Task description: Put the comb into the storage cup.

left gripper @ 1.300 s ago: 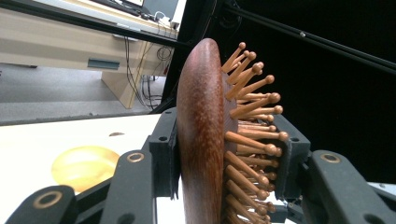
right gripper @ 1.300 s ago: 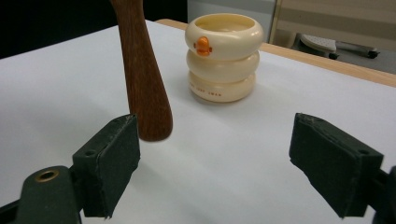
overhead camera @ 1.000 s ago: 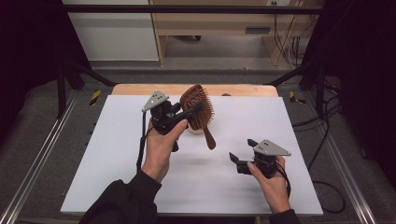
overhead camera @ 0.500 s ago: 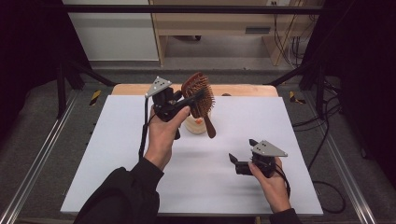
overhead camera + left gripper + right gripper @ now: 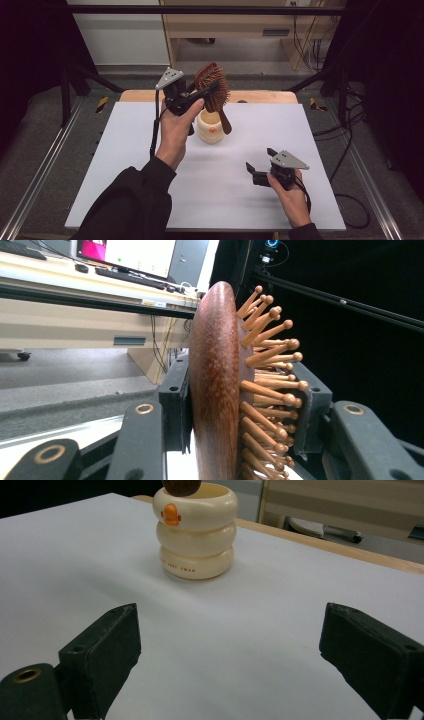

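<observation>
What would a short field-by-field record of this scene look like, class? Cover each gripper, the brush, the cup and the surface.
left gripper: shut on the wooden hairbrush, raised above the table
wooden hairbrush: head clamped between the pads, handle end hanging at the cup's rim
cup: cream, ringed, orange mark, upright on the table
right gripper: open, nothing between its pads, low at the table, aimed at the cup
table: white top
</observation>
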`<control>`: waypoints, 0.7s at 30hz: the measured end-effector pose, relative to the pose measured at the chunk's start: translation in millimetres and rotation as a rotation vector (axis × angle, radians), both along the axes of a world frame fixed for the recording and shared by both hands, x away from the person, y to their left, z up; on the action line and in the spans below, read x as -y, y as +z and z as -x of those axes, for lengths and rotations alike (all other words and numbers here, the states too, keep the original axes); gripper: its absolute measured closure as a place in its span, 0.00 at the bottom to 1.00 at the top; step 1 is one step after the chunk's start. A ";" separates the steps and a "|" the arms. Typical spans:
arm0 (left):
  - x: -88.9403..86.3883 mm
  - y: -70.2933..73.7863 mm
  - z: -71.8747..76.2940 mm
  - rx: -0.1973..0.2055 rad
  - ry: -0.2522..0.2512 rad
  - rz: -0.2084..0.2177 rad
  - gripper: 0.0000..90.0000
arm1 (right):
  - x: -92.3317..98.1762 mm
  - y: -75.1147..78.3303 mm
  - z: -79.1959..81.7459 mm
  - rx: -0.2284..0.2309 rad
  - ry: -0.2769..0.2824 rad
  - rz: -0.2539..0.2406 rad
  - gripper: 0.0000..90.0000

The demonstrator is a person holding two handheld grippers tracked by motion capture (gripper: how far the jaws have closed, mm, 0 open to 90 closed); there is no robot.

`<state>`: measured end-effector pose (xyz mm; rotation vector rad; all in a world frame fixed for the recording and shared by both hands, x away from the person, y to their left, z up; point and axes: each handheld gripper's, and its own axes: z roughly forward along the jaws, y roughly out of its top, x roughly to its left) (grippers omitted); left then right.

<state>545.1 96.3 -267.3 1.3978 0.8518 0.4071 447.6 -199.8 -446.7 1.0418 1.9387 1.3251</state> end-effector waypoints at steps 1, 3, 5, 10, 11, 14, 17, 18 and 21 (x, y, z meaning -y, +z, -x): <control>-0.4 0.2 -1.6 -0.001 0.003 0.004 0.58 | 0.9 0.7 0.0 -0.003 -0.002 -0.009 0.10; -1.1 0.7 -4.1 0.004 0.009 0.003 0.58 | 2.7 2.0 0.0 0.000 -0.002 -0.019 0.10; -1.3 1.2 -5.6 0.010 0.011 0.000 0.58 | 5.0 3.9 0.4 0.003 -0.008 -0.031 0.09; -3.1 1.6 -8.1 0.022 0.021 0.001 0.58 | 7.2 5.3 0.4 0.005 -0.015 -0.044 0.07; -3.3 1.6 -8.5 0.024 0.024 0.001 0.58 | 7.6 5.4 0.2 0.006 -0.017 -0.045 0.07; -4.1 1.5 -9.8 0.026 0.032 0.011 0.58 | 8.4 5.6 -0.1 0.001 -0.025 -0.050 0.06; -4.5 1.9 -11.8 0.028 0.041 0.015 0.58 | 7.9 6.1 0.6 0.003 -0.022 -0.049 0.06; -4.9 2.1 -12.7 0.030 0.042 0.012 0.58 | 7.9 6.1 0.6 0.003 -0.022 -0.049 0.06; -5.2 3.4 -14.9 0.031 0.049 0.015 0.58 | 7.2 6.3 1.3 0.003 -0.016 -0.048 0.05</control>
